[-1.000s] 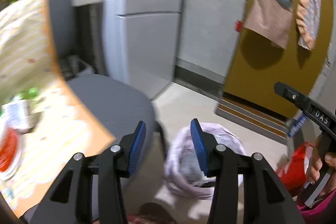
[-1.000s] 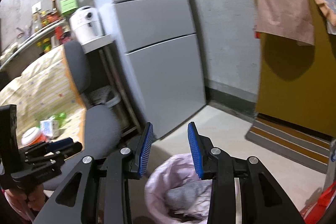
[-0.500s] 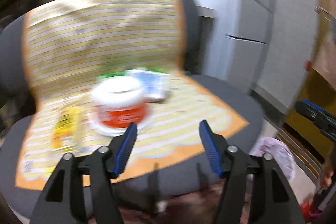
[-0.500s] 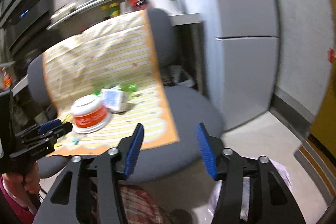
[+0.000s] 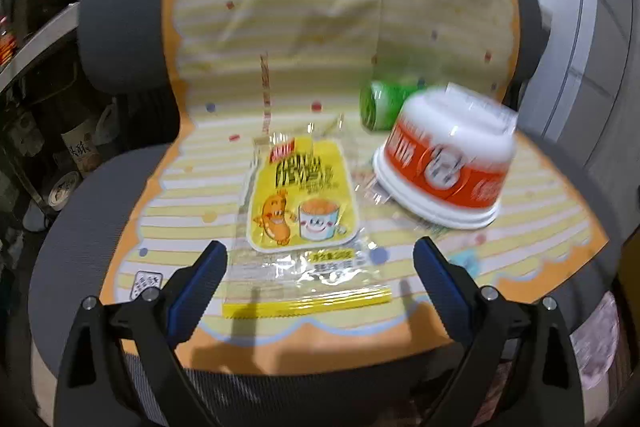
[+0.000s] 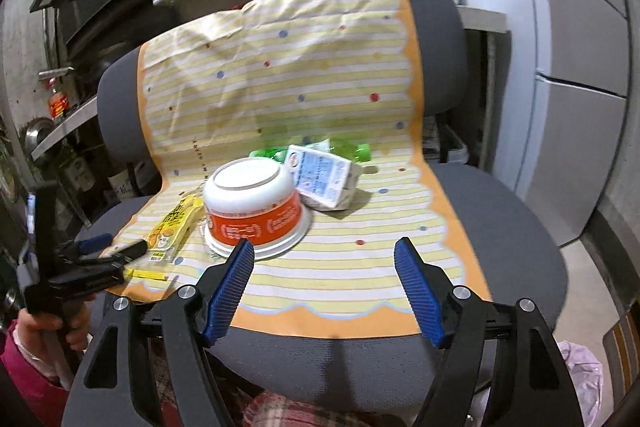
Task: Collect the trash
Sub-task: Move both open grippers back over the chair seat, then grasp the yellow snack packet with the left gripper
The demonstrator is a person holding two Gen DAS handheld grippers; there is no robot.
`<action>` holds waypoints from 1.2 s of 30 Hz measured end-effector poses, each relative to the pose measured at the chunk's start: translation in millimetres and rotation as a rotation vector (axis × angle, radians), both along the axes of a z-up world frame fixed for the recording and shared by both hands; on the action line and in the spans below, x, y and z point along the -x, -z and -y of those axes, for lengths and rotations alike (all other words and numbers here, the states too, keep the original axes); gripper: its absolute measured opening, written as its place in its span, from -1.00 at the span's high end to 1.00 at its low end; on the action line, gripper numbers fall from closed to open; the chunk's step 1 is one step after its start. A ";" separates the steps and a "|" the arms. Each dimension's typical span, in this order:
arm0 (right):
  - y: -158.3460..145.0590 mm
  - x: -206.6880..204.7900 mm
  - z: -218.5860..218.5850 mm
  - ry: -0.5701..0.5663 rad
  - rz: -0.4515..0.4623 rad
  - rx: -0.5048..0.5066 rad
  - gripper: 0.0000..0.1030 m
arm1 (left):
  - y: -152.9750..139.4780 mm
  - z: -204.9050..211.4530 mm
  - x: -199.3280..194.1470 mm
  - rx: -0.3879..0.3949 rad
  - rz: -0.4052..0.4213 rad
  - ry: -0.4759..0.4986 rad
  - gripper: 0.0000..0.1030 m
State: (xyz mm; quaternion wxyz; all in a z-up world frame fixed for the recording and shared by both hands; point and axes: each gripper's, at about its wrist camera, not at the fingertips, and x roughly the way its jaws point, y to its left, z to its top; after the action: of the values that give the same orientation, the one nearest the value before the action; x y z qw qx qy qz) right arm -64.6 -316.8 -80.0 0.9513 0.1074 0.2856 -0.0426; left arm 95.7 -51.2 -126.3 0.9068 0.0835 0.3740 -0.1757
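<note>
1. Left gripper (image 5: 320, 283) fills the bottom of its own view, jaws just opened wide with nothing clamped; the yellow snack wrapper (image 5: 302, 211) lies flat on the cloth in the centre of the frame, its lower edge between the blue pads (image 5: 198, 287).
2. Right of the wrapper, an upside-down red-and-white bowl (image 5: 444, 167) sits on the striped cloth (image 5: 280, 27), with a green bottle (image 5: 384, 103) just behind it.
3. Right gripper (image 6: 324, 291) sits low in its view, jaws just spread wide and empty, above the cloth's front edge.
4. In that view the bowl sits centre frame, a blue-and-white carton (image 6: 324, 179) touching its right side.
5. All of it rests on a grey chair (image 6: 512, 227); a bagged bin (image 6: 580, 375) peeks in at lower right.
</note>
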 end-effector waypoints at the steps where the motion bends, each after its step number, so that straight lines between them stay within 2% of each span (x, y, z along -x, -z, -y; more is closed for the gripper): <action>1: 1.6 -1.5 -0.5 -0.002 -0.006 0.000 -0.42 | 4.3 -0.2 -3.0 -0.002 -0.015 0.001 -0.78; 6: 9.5 -2.7 4.4 0.008 -0.033 0.001 -0.42 | 23.5 1.0 -30.6 0.018 -0.092 0.001 -0.77; 9: 14.6 -3.9 9.3 0.015 -0.049 -0.004 -0.42 | 35.3 6.1 -40.7 -0.003 -0.122 0.011 -0.77; 12: 17.4 -4.6 10.4 0.010 -0.058 -0.003 -0.42 | 40.0 -2.0 -43.5 0.067 -0.155 0.010 -0.66; 14: 18.9 -5.3 9.3 0.003 -0.063 -0.001 -0.42 | 39.6 -5.4 -42.7 0.080 -0.153 0.019 -0.30; 15: 19.5 -5.5 8.6 -0.002 -0.064 -0.001 -0.42 | 38.6 -6.5 -41.4 0.086 -0.153 0.028 -0.21; 17: 20.1 -6.6 5.2 -0.013 -0.065 0.004 -0.42 | 36.2 -9.2 -39.4 0.089 -0.150 0.028 0.50; 19: 20.2 -8.1 0.5 -0.029 -0.066 0.012 -0.42 | 34.1 -12.7 -40.5 0.102 -0.153 0.017 0.83; 20: 19.6 -8.5 -1.9 -0.036 -0.065 0.017 -0.42 | 31.1 -15.6 -38.2 0.099 -0.135 0.003 0.92; 22: 17.3 -10.6 -7.8 -0.051 -0.061 0.033 -0.42 | 21.8 -20.3 -30.2 0.097 -0.083 -0.010 0.95; 27: 6.0 -24.8 -25.0 -0.089 -0.039 0.060 -0.42 | -14.9 -34.6 -7.5 0.174 0.014 -0.028 0.95; 29: 0.9 -37.4 -35.1 -0.112 -0.023 0.081 -0.36 | -28.8 -36.9 1.4 0.189 0.046 -0.029 0.95; 31: -2.0 -57.0 -44.4 -0.130 -0.023 0.089 0.06 | -34.9 -36.0 5.5 0.196 0.053 -0.023 0.95; 32: -3.1 -65.1 -47.4 -0.128 -0.023 0.093 0.15 | -36.1 -35.3 6.5 0.196 0.053 -0.021 0.95; 33: -3.3 -73.9 -49.5 -0.128 -0.025 0.095 0.24 | -37.0 -34.1 8.5 0.193 0.053 -0.015 0.95; 36: -0.3 -107.8 -50.4 -0.122 -0.044 0.067 0.27 | -34.5 -30.1 10.2 0.179 0.049 -0.013 0.95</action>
State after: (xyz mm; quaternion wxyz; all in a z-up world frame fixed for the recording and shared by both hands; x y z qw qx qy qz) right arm 43.1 -266.4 -79.6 0.9488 0.0568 0.3108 0.0037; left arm 85.4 -21.1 -91.8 0.9207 0.0039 0.3347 -0.2007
